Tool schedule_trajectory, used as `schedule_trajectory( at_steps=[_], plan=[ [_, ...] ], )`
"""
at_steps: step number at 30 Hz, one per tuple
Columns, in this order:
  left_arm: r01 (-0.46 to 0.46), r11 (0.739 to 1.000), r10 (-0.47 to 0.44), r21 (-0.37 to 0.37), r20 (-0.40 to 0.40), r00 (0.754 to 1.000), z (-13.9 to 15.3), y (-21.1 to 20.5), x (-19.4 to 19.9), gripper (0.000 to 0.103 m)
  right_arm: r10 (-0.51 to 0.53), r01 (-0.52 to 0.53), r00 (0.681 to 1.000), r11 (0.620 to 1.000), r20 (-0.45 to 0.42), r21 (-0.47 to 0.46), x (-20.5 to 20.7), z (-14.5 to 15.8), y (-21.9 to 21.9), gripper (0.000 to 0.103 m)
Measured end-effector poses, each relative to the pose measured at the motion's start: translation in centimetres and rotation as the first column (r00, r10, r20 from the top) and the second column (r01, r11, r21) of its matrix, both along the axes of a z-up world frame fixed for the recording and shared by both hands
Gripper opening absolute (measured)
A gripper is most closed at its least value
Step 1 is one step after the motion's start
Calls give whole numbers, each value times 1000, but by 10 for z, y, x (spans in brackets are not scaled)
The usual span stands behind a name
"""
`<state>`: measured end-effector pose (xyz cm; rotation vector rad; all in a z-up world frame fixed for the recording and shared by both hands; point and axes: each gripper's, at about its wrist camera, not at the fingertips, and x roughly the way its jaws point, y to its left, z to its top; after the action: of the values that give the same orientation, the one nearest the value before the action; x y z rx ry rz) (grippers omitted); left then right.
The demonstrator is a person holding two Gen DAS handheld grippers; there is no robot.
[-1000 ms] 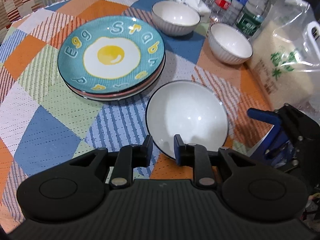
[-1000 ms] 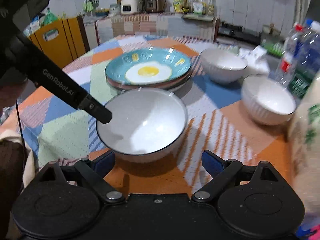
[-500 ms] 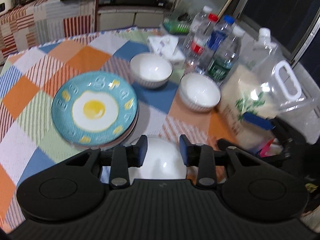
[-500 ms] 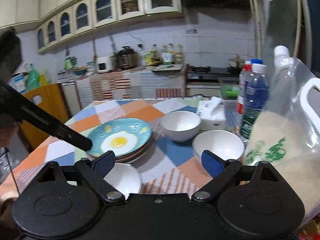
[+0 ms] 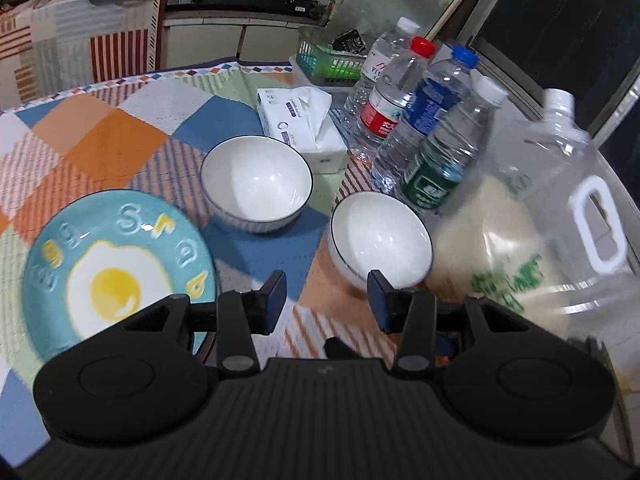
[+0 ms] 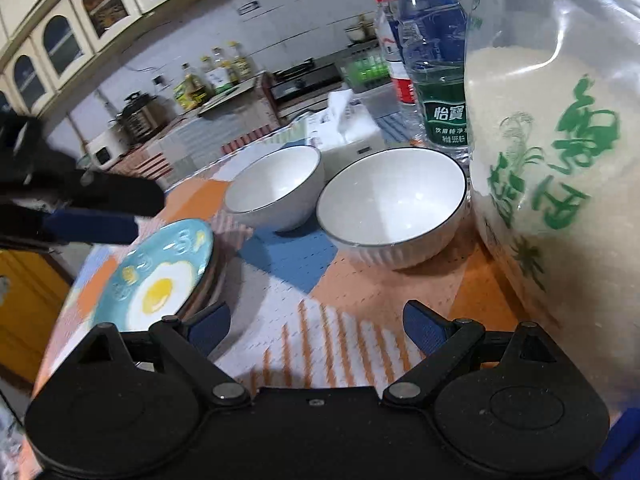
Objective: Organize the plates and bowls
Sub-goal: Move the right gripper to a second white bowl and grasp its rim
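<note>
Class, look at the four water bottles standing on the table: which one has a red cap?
The bottle with the red label, second from the back of the row. The others carry a blue cap or white caps.

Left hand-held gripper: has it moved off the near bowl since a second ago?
Yes. The left hand-held gripper has left that bowl and swung toward the bowl by the rice jug, jaws just opening, empty.

Teal plate (image 5: 120, 264) (fried-egg print), white bowls (image 5: 256, 184).
</note>
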<state>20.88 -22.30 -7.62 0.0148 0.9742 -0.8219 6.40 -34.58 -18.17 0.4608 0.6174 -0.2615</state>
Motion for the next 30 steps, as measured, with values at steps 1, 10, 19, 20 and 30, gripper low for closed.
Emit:
schedule_trajectory(
  at_steps=[1, 10, 19, 20, 30],
  plan=[
    [-1, 1000, 1, -2, -11, 1000, -6, -6, 6, 43, -10, 10, 1000, 1000, -2, -13, 4, -4, 0, 96],
    [57, 998, -55, 37, -61, 997, -55, -54, 29, 42, -97, 97, 995, 989, 3, -113, 36, -41, -5, 96],
    [88, 993, -80, 82, -86, 993, -84, -90, 46, 23, -114, 101, 992, 967, -45, -235, 48, -42, -2, 96],
    [85, 994, -76, 75, -108, 991, -88, -90, 50, 17, -113, 98, 992, 965, -49, -242, 50, -43, -1, 96],
    [52, 998, -46, 23, -205, 978, -98, -72, 61, 7, -96, 57, 990, 947, -107, -317, 66, -49, 5, 99]
  ],
)
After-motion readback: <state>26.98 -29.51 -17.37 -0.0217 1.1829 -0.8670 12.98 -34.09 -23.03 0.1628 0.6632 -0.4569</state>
